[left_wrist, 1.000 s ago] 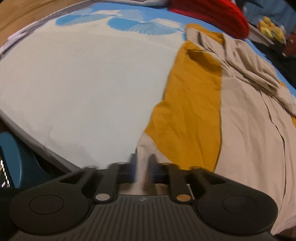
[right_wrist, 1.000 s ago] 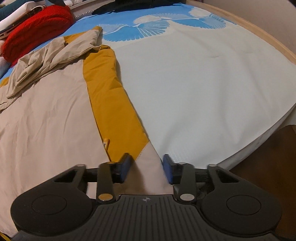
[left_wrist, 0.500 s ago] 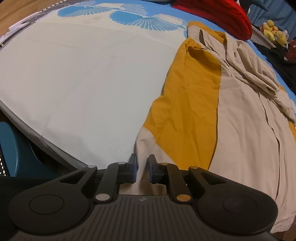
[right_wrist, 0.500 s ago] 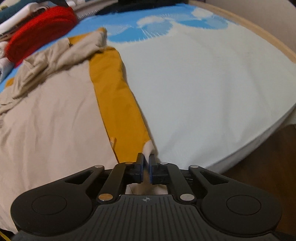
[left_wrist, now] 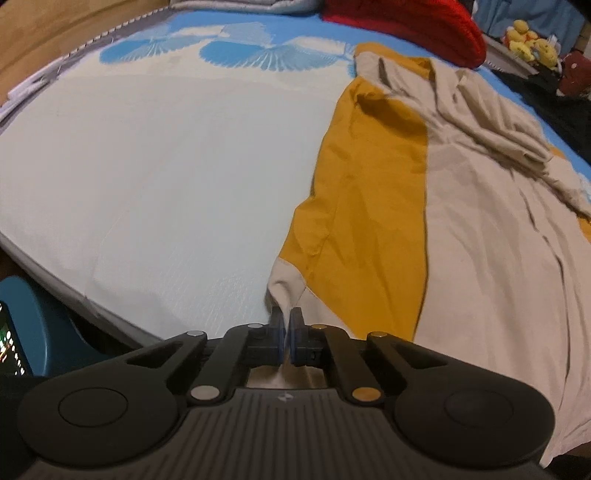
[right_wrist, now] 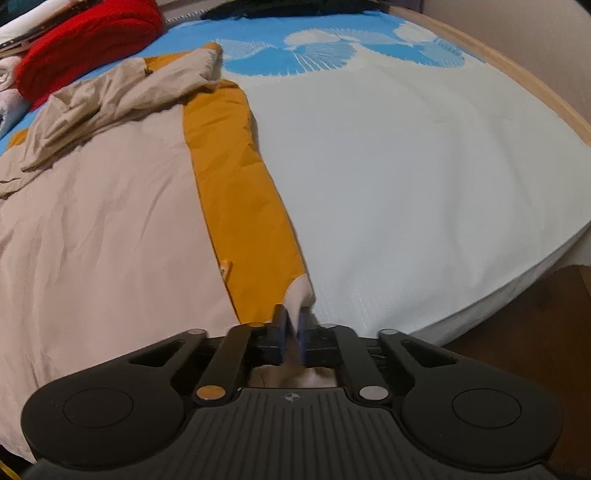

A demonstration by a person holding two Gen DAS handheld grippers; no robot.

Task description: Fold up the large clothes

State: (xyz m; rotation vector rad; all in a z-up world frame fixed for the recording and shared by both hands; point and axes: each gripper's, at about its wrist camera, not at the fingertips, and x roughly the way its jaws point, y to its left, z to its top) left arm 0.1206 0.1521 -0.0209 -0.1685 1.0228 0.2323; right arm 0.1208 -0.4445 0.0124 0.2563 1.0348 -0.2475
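A large beige and mustard-yellow garment (left_wrist: pixel 461 236) lies spread on the bed, also in the right wrist view (right_wrist: pixel 110 229). My left gripper (left_wrist: pixel 286 325) is shut on the beige corner (left_wrist: pixel 284 288) of its hem at the left side. My right gripper (right_wrist: pixel 291 325) is shut on the beige corner (right_wrist: pixel 301 295) at the right side. Both corners are lifted slightly and pulled taut toward the near edge of the bed. The garment's far end is bunched in folds (left_wrist: pixel 480 110).
The bed sheet (left_wrist: pixel 166 166) is pale with blue fan prints (right_wrist: pixel 332 51) at the far end. A red knitted item (left_wrist: pixel 406 26) lies beyond the garment, with plush toys (left_wrist: pixel 528 40) behind. A teal object (left_wrist: pixel 40 325) and dark wood floor (right_wrist: pixel 535 332) lie past the bed edge.
My right gripper closed from open onto the hem corner. My left gripper stayed closed on its corner. Both pulled the fabric taut and lifted it slightly.
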